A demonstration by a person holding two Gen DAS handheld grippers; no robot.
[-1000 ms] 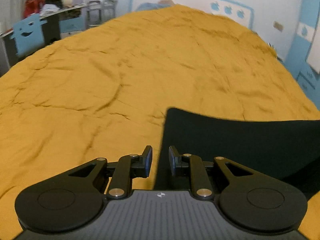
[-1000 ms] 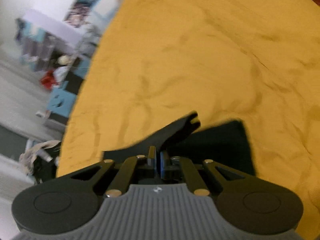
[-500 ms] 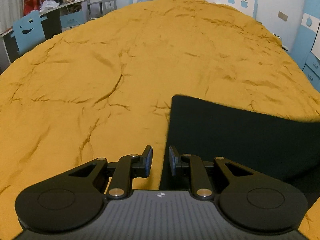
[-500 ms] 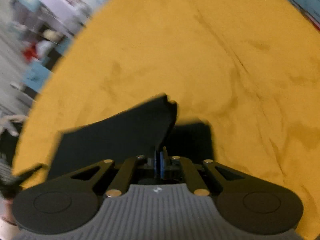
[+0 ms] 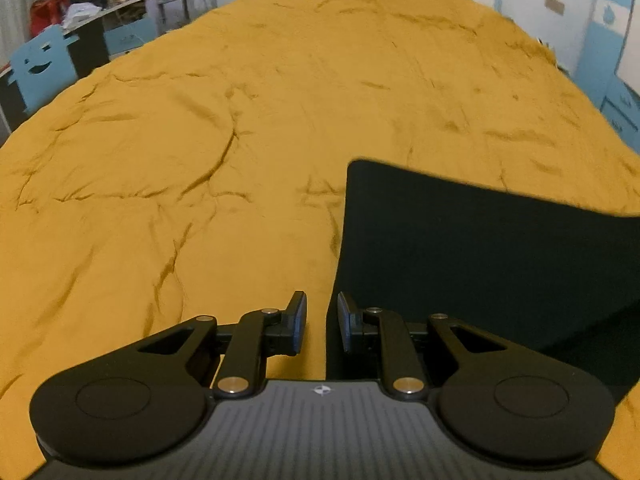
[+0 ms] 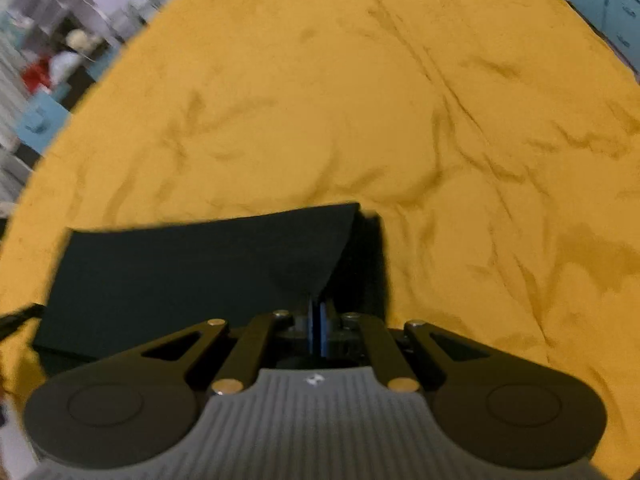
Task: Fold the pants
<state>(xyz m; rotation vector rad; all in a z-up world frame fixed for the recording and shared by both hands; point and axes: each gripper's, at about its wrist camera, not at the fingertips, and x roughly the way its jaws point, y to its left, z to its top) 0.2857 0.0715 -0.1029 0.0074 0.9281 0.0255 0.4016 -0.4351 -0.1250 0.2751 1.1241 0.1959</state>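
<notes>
Black pants [image 5: 480, 260] lie folded flat on the mustard bedcover [image 5: 260, 120], filling the lower right of the left wrist view. My left gripper [image 5: 322, 328] hovers over their left edge, open by a narrow gap with nothing between the pads. In the right wrist view, a fold of the pants [image 6: 200, 264] rises to my right gripper [image 6: 319, 320], which is shut on the cloth at its right corner. A lower layer [image 6: 368, 264] shows beneath that corner. The black tip of my left gripper [image 6: 20, 316] pokes in at the left edge.
The wrinkled bedcover [image 6: 420, 128] stretches far beyond the pants on all sides. A blue chair with a smiling face [image 5: 40, 64] and a cluttered desk [image 5: 92, 12] stand left of the bed. Blue drawers [image 5: 620, 108] stand at its right.
My right gripper has sunk and rolled, and the lifted fold of pants has come down wider and flatter over the lower layer. The left gripper has barely moved.
</notes>
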